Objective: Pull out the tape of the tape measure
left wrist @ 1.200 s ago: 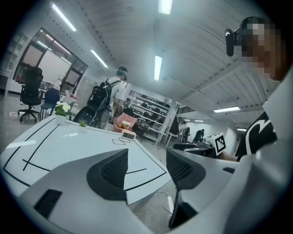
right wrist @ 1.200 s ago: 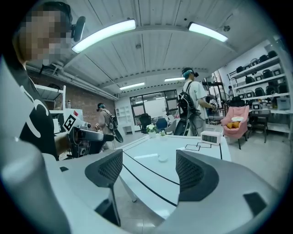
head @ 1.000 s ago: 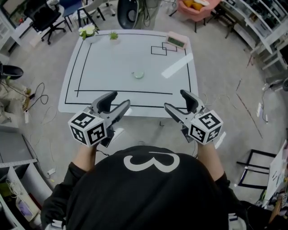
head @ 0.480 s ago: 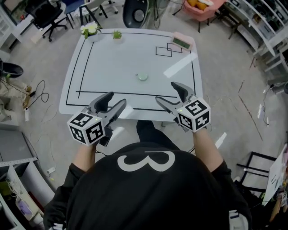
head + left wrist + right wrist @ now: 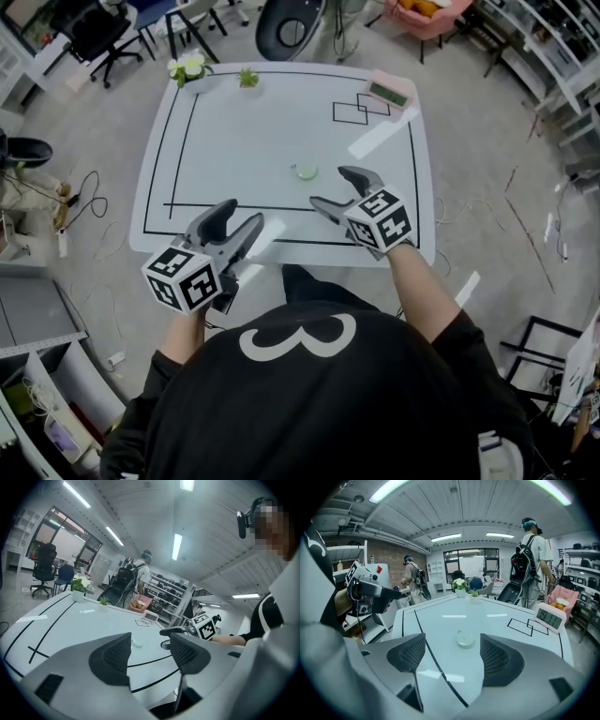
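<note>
Status: task not begun. Small round pale-green tape measure [image 5: 306,172] lies flat on white tabletop w/ black border lines [image 5: 262,131], untouched. No tape seen drawn out; only a small tab [image 5: 459,632] shows at the case's far edge in right gripper view.

R tongs [image 5: 327,186]: jaws wide apart, nothing gripped. Tape measure sits just ahead of the tips, approx. centred in the gap, not touching either jaw.

L tongs [image 5: 246,211]: jaws also wide, empty, over near edge of tabletop. Tape measure well ahead, roughly in line w/ their gap, much nearer R tongs than L.

Far beyond both tongs: pink-and-white digital clock [image 5: 389,92] and small potted plants [image 5: 190,67] at far edge. Not part of task.

Left to do (est.): everything. Grip the case w/ one tongs, catch the tab w/ the other, draw them apart. Tab is small and case is low and flat, so both prob. need a narrow, careful pinch.
</note>
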The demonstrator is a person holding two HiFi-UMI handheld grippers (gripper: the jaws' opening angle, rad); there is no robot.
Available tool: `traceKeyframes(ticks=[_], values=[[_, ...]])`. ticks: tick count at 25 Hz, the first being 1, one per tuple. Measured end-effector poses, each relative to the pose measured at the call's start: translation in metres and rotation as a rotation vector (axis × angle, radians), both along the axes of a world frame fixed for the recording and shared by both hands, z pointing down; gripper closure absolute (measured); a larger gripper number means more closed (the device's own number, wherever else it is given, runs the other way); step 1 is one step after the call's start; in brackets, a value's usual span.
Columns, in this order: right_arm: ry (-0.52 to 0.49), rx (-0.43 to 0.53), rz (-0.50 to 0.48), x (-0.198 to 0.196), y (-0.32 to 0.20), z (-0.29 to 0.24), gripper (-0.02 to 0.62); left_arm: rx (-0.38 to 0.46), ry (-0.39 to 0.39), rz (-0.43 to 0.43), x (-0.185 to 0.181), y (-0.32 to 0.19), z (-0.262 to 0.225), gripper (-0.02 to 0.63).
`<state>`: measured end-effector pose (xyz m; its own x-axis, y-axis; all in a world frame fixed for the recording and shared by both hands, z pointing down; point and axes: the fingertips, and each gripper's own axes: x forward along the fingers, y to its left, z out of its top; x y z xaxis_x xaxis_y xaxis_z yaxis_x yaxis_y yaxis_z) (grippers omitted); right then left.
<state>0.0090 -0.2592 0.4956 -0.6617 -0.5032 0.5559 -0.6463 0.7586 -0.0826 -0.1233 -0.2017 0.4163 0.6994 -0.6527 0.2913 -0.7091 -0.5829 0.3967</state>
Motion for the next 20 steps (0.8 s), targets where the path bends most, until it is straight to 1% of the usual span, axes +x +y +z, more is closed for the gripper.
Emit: traceKeyframes(ticks=[5,10,15,20], values=[[0.027,-0.051,-0.02,-0.013,-0.026,0.025,0.247,-0.011,-0.006,-0.006,-0.003,-0.019,0.002,0.36],[0.033,-0.108,-0.042,-0.024,-0.043,0.048,0.25,-0.034,-0.015,-0.016,-0.011,-0.035,0.002,0.36],[0.078,-0.113,-0.054,-0.031,-0.058,0.066,0.261,-0.047,-0.01,-0.038,-0.023,-0.049,0.007,0.36],[0.136,-0.118,-0.048,-0.033,-0.069,0.076,0.304,-0.061,0.008,-0.056,-0.03,-0.057,0.012,0.362]])
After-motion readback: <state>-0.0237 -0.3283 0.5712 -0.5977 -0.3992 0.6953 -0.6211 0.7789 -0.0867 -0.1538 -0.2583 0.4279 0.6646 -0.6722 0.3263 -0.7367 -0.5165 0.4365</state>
